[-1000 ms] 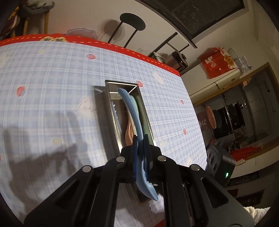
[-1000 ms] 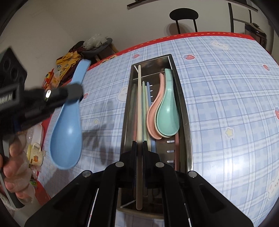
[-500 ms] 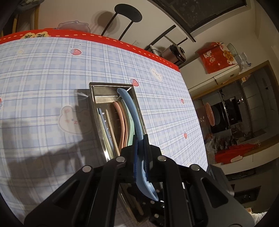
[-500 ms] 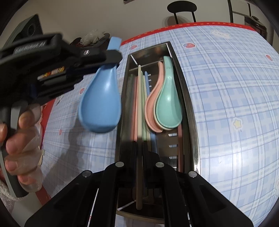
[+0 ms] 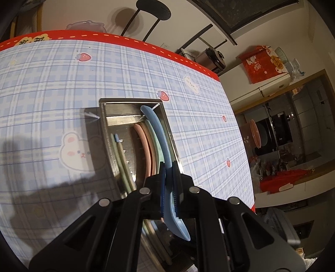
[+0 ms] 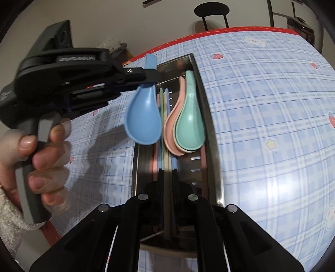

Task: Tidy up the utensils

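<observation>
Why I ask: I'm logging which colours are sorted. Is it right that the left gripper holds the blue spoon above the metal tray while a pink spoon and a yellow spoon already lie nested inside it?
Not quite. The spoon nested with the pink spoon is green, not yellow, as the right wrist view shows. The rest holds: the left gripper holds the blue spoon above the metal tray.

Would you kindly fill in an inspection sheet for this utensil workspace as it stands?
Surface: table under a blue plaid cloth with a red border.
Job's things: steel tray holds nested pink spoon and green spoon, plus chopsticks; blue spoon is held above the tray.
Clutter: nothing seen.
Grippers: left gripper shut on blue spoon; right gripper shut on a beige chopstick.
Cables: nothing seen.
Surroundings: black stool, red box.
</observation>
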The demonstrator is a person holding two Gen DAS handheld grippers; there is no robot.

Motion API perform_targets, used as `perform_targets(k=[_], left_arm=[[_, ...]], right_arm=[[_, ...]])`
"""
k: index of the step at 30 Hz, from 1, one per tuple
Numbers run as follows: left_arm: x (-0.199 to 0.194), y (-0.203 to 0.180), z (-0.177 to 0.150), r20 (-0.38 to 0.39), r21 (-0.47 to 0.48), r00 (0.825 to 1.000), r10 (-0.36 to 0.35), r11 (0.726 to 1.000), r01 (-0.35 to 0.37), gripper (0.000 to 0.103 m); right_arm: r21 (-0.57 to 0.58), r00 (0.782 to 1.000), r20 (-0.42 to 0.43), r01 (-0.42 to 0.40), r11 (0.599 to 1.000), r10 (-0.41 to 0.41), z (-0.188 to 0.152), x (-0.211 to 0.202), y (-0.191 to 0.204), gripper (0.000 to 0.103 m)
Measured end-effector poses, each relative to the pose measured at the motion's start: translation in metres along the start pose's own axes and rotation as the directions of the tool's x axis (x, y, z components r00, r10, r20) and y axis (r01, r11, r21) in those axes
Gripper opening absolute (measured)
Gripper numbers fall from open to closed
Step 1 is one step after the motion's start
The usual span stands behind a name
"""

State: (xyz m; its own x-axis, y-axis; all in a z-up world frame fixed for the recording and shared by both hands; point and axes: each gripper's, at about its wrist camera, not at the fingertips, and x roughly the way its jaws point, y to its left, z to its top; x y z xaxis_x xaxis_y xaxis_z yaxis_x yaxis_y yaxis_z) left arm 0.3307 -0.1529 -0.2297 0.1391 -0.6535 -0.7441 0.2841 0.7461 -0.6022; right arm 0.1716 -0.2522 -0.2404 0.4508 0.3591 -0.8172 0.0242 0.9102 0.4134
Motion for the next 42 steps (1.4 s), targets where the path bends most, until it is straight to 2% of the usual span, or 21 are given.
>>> perform_targets(k=[3, 7, 10, 13, 14, 17, 19, 20, 21, 25, 28, 31, 34, 37, 42], left_arm=[[0.012, -0.003, 0.004, -0.006, 0.000, 1.000, -0.007, 1.000, 0.007, 0.010], [0.025, -0.008, 0.005, -0.019, 0.012, 1.000, -0.006, 1.000, 0.006, 0.011], [0.031, -0.010, 0.007, -0.029, 0.029, 0.999, 0.036, 0.999, -0.035, 0.028], [0.025, -0.010, 0.005, -0.023, 0.031, 0.999, 0.049, 0.998, -0.048, 0.038], [0.019, -0.008, 0.005, -0.015, 0.036, 0.998, 0.059, 0.998, -0.058, 0.041], [0.003, -0.009, 0.001, 0.008, 0.059, 0.996, 0.093, 0.994, -0.093, 0.060], [-0.011, -0.010, -0.002, 0.023, 0.080, 0.993, 0.114, 0.990, -0.116, 0.063], [-0.019, -0.010, -0.003, 0.032, 0.092, 0.991, 0.132, 0.987, -0.135, 0.076], [-0.026, -0.009, -0.004, 0.042, 0.097, 0.989, 0.144, 0.984, -0.147, 0.084], [-0.059, -0.007, -0.011, 0.087, 0.112, 0.981, 0.174, 0.977, -0.183, 0.094], [-0.084, -0.005, -0.017, 0.112, 0.112, 0.972, 0.206, 0.969, -0.218, 0.095], [-0.103, -0.008, -0.025, 0.128, 0.123, 0.967, 0.221, 0.964, -0.237, 0.096], [-0.124, -0.015, -0.037, 0.158, 0.157, 0.954, 0.254, 0.948, -0.278, 0.097], [-0.147, -0.027, -0.054, 0.202, 0.207, 0.934, 0.295, 0.919, -0.335, 0.097], [-0.187, -0.048, -0.086, 0.299, 0.230, 0.893, 0.337, 0.883, -0.410, 0.097]], right_arm=[[-0.002, 1.000, 0.014, 0.019, 1.000, -0.019, -0.002, -0.010, -0.003, 0.022], [-0.003, 0.999, 0.021, 0.035, 0.999, -0.035, -0.005, -0.018, -0.006, 0.022], [0.004, 0.999, 0.020, 0.039, 0.999, -0.040, -0.006, -0.020, -0.009, 0.022], [0.006, 0.999, 0.024, 0.040, 0.999, -0.040, -0.009, -0.026, -0.009, 0.029], [0.006, 0.999, 0.027, 0.039, 0.999, -0.039, -0.009, -0.027, -0.008, 0.033], [0.000, 0.999, 0.034, 0.040, 0.999, -0.040, -0.009, -0.032, -0.006, 0.047], [-0.001, 0.998, 0.039, 0.048, 0.999, -0.048, -0.005, -0.032, -0.005, 0.059], [-0.002, 0.998, 0.042, 0.050, 0.999, -0.050, -0.004, -0.034, -0.004, 0.066], [-0.004, 0.998, 0.044, 0.053, 0.999, -0.053, -0.004, -0.036, -0.004, 0.073], [-0.013, 0.995, 0.056, 0.079, 0.997, -0.078, -0.004, -0.044, -0.003, 0.091], [-0.025, 0.994, 0.057, 0.090, 0.996, -0.089, -0.007, -0.052, 0.001, 0.097], [-0.043, 0.993, 0.060, 0.105, 0.994, -0.102, -0.008, -0.059, 0.007, 0.097], [-0.063, 0.988, 0.084, 0.133, 0.989, -0.128, -0.010, -0.068, 0.014, 0.097], [-0.077, 0.983, 0.107, 0.160, 0.984, -0.151, -0.011, -0.081, 0.022, 0.097], [-0.108, 0.971, 0.158, 0.200, 0.974, -0.182, -0.011, -0.108, 0.041, 0.097]])
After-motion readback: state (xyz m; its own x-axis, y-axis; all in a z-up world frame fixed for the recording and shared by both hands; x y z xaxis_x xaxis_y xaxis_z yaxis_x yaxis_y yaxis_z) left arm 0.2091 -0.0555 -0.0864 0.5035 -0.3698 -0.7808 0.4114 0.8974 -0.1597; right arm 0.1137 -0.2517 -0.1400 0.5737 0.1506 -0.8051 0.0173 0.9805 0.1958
